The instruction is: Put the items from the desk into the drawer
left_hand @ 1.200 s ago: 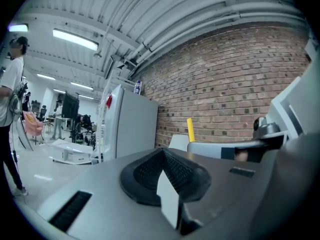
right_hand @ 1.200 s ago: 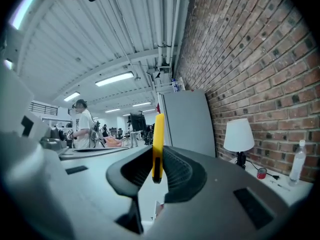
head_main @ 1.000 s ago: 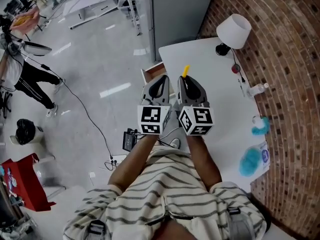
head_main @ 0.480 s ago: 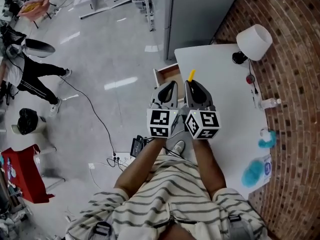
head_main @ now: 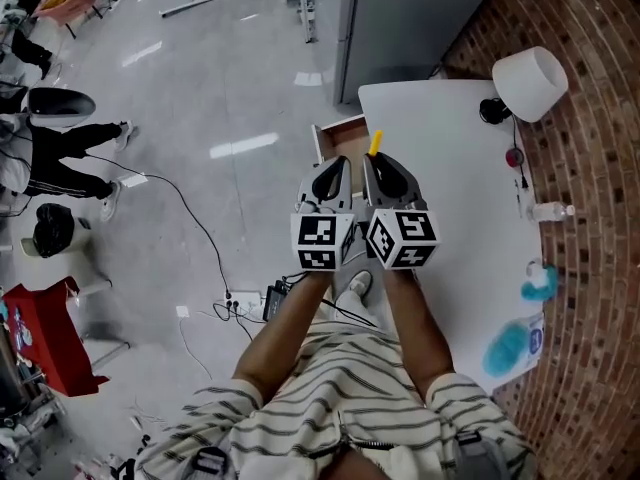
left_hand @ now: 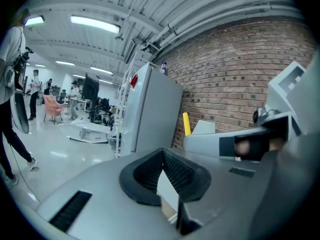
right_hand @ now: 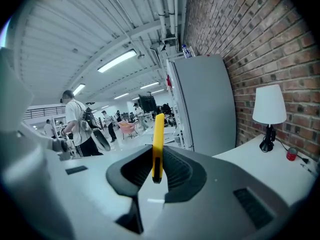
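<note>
My right gripper (head_main: 377, 163) is shut on a yellow box cutter (head_main: 374, 144), which sticks up past its fingertips; in the right gripper view the cutter (right_hand: 158, 143) stands upright between the black pads of that gripper (right_hand: 157, 173). My left gripper (head_main: 336, 166) is held close beside it on the left, and its pads meet at the tip with nothing between them (left_hand: 161, 156). Just ahead of both, the open wooden drawer (head_main: 335, 136) juts out from the left edge of the white desk (head_main: 450, 168). The left gripper view also catches the cutter (left_hand: 186, 124).
A white lamp (head_main: 528, 83), a small red object (head_main: 514, 156), a clear bottle (head_main: 550, 211) and blue items (head_main: 505, 346) sit along the desk's brick-wall side. A tall grey cabinet (head_main: 420, 18) stands behind the desk. Cables and a power strip (head_main: 260, 303) lie on the floor.
Both grippers have moved forward and down together, side by side, and stand nearer the open drawer. The yellow cutter stays gripped in the right one.
</note>
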{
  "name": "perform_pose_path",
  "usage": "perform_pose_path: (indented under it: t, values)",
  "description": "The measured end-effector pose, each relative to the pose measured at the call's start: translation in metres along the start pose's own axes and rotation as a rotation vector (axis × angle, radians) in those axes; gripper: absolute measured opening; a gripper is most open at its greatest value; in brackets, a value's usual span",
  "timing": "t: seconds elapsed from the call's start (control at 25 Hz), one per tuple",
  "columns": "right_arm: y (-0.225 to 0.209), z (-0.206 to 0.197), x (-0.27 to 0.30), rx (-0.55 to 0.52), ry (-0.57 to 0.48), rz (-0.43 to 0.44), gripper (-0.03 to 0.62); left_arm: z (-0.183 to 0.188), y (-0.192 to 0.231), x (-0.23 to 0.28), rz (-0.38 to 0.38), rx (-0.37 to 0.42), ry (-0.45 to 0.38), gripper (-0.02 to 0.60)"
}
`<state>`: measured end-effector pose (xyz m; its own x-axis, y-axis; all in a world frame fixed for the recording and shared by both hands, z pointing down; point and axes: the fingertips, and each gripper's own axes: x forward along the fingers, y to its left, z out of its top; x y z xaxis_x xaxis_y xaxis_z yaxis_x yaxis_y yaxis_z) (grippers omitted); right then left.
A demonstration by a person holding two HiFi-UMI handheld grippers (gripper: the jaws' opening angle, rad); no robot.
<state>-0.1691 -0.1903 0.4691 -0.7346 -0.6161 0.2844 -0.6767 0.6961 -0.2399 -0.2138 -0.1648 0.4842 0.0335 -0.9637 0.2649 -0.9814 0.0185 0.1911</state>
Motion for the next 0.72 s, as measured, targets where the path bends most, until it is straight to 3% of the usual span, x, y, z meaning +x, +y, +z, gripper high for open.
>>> perform_pose_path:
  t: [0.72]
  values:
    - [-0.023, -0.085, 0.079, 0.081, 0.207, 0.013, 0.067, -0.062, 0.052, 0.048, 0.075, -0.010, 0.081, 0.008]
